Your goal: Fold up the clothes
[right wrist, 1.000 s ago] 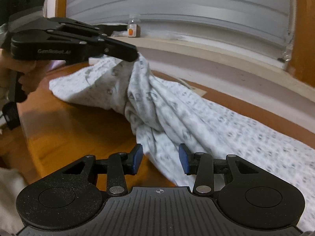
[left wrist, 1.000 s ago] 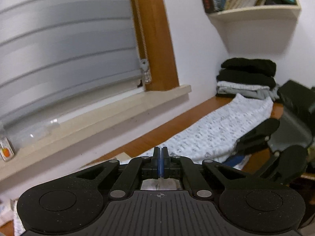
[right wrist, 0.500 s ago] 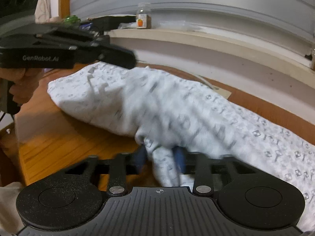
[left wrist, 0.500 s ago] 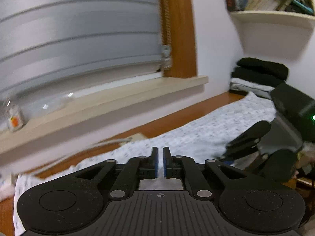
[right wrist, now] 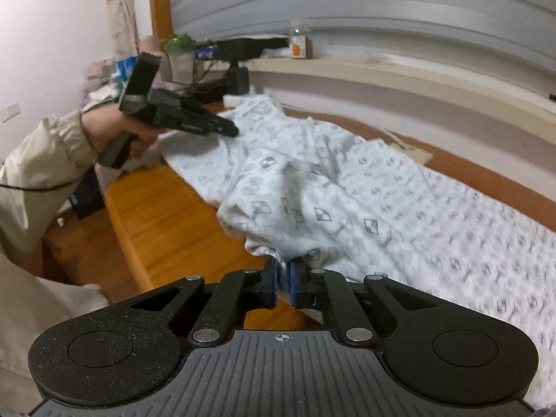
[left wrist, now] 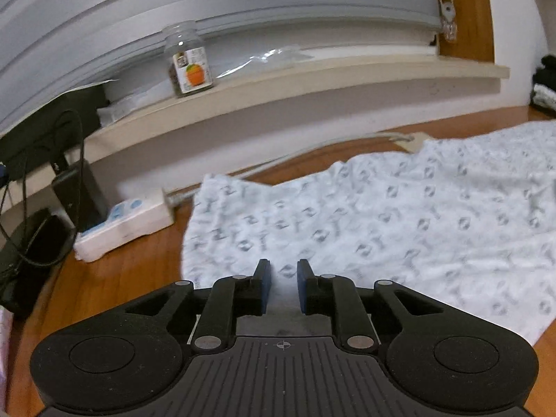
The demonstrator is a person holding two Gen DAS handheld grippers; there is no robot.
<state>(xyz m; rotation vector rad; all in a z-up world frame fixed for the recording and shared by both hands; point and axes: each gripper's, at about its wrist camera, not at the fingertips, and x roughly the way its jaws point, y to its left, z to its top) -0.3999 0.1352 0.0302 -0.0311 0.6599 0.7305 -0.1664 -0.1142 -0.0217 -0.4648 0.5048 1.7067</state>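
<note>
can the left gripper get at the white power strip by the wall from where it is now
Probably yes: the left gripper is open over the garment, and bare table lies between it and the power strip.

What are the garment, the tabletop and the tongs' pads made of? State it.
Garment: soft, thin woven or knit fabric, likely cotton; matte white with grey print, wrinkling.
Tabletop: wood or wood veneer; orange-brown, visible grain, slight sheen.
Pads: blue, probably rubber or soft plastic; matte, set in black plastic.
</note>
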